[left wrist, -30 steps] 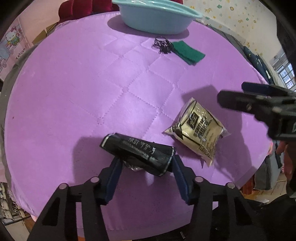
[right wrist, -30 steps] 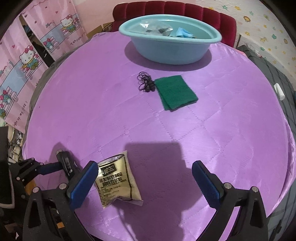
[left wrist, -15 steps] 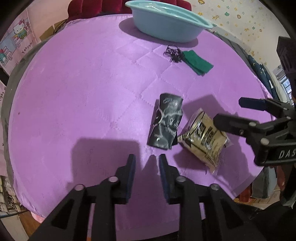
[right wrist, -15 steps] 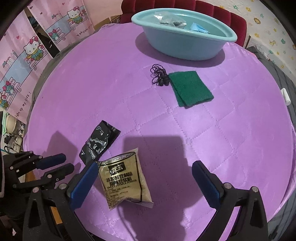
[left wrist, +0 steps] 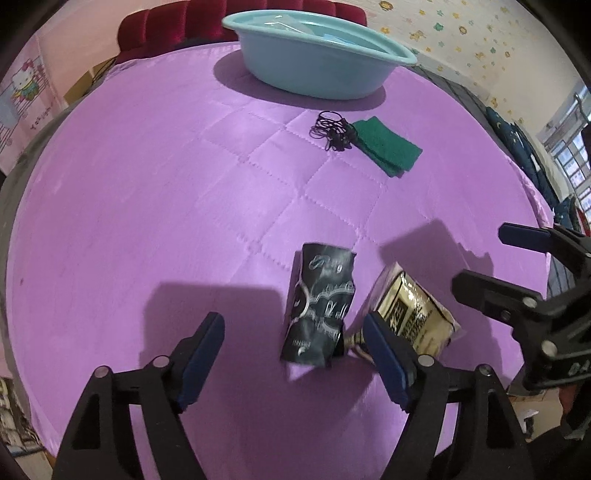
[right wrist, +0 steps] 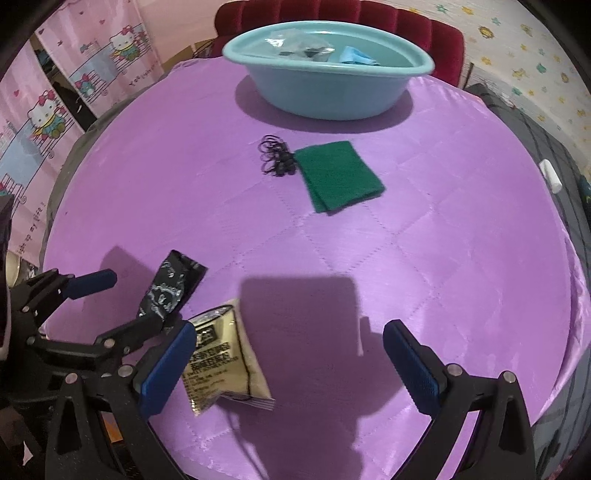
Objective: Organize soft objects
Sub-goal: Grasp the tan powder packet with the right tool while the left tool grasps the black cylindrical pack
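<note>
Black foil packet (left wrist: 320, 308) lies flat on the purple quilted cover (left wrist: 147, 206) near its front edge, with a gold printed pouch (left wrist: 413, 314) just to its right, their near corners close or touching. Farther back, a tangle of black hair ties (left wrist: 332, 130) sits against a folded green cloth (left wrist: 388, 146), and beyond them stands a teal basin (left wrist: 317, 55) holding a blue item and some clear wrapping. A red padded headboard (right wrist: 369, 14) rises behind the basin. The left gripper (left wrist: 291, 354) hovers low over the cover with its jaws spread wide and empty, the black packet between its blue pads. The right gripper (right wrist: 288, 365) is likewise wide open and holds nothing, its left pad (right wrist: 166, 365) overlapping the gold pouch in view.
</note>
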